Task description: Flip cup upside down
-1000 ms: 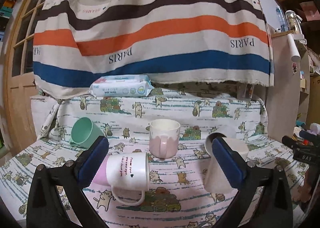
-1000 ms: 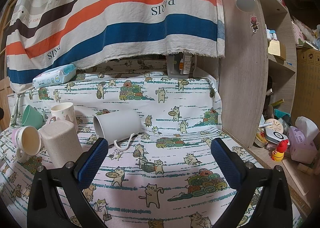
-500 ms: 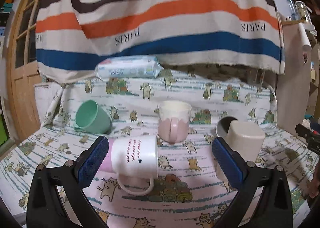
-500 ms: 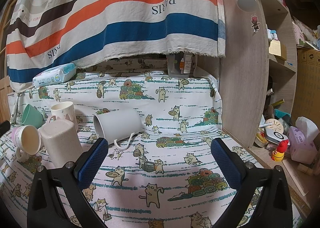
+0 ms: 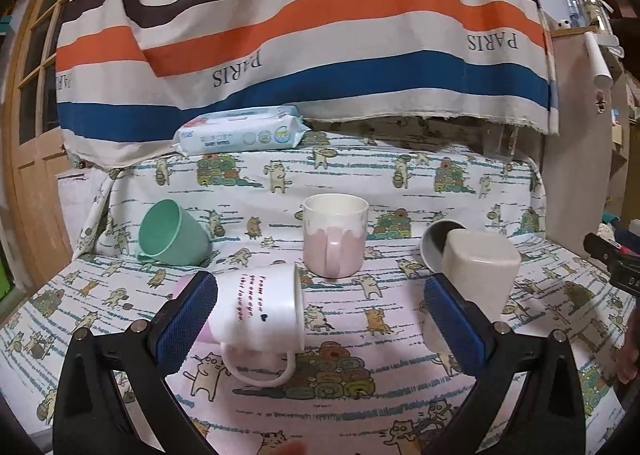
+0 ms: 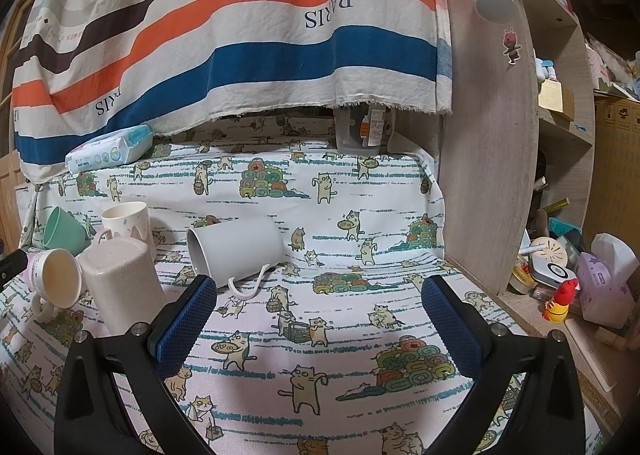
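Far left: mint-green plastic cup (image 5: 172,233) tipped on its side on the cat-print cloth of the tabletop (image 5: 400,335), mouth up and leftward. Nearer: white ceramic mug with small printed lettering (image 5: 256,309) lying on its side, handle loop toward the camera, mouth to the right; probably the cup to flip, though which is meant cannot be told for sure. Left hand-held gripper (image 5: 320,329) spread wide, nothing held, left pad just in front of that mug's base. Best to shift left, centre the mug body between the pads, close across the wall clear of the handle, lift, then turn rim-down. Behind: pink-and-cream glazed mug (image 5: 334,241) upright. Right: beige squarish cup (image 5: 478,267) already inverted, plain grey mug (image 6: 236,249) on its side. Right hand-held gripper (image 6: 320,329) likewise spread wide, empty, over bare cloth.
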A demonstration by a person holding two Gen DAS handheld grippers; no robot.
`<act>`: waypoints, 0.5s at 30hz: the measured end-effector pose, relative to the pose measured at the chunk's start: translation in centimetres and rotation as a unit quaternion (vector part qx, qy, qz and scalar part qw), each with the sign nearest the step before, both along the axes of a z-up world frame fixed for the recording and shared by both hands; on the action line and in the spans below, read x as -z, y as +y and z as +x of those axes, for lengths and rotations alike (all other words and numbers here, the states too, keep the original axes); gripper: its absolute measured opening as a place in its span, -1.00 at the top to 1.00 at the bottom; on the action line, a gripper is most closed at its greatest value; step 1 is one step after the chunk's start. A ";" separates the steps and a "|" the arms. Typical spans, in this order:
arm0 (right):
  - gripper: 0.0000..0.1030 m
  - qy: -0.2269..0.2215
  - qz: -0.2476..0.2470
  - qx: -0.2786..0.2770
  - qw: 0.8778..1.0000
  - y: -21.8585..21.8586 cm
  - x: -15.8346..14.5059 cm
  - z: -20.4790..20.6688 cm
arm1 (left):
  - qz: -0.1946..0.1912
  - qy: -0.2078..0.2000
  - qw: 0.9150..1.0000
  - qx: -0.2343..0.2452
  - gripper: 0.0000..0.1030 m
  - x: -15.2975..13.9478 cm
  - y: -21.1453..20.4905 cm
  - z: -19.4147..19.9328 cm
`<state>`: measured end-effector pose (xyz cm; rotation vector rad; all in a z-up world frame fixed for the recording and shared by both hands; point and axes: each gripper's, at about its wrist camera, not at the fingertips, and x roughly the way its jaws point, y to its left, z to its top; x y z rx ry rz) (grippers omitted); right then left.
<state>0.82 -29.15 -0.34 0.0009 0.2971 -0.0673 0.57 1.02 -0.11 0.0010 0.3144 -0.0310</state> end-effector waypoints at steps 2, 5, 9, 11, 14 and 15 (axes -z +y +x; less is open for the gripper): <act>-0.99 0.000 0.000 -0.001 1.000 -0.1 0.0 -0.1 | 0.004 0.000 1.000 0.002 -0.99 0.0 -0.2 0.0; -0.99 0.000 -0.001 -0.006 1.000 0.1 0.0 -0.1 | 0.000 0.001 1.000 -0.001 -0.99 0.0 0.0 -0.1; -0.99 0.000 -0.001 -0.012 1.000 0.3 0.0 -0.1 | 0.002 0.001 1.000 -0.001 -0.99 0.0 0.1 -0.1; -0.99 0.000 -0.001 -0.012 1.000 0.2 0.0 -0.2 | 0.003 0.002 1.000 0.001 -0.99 -0.1 0.1 -0.2; -0.99 0.000 -0.001 -0.013 1.000 0.2 0.0 -0.2 | 0.003 0.002 1.000 0.001 -0.99 -0.1 0.2 -0.2; -0.99 0.000 -0.001 -0.013 1.000 0.2 0.0 -0.1 | 0.002 0.003 1.000 0.000 -0.99 -0.1 0.2 -0.2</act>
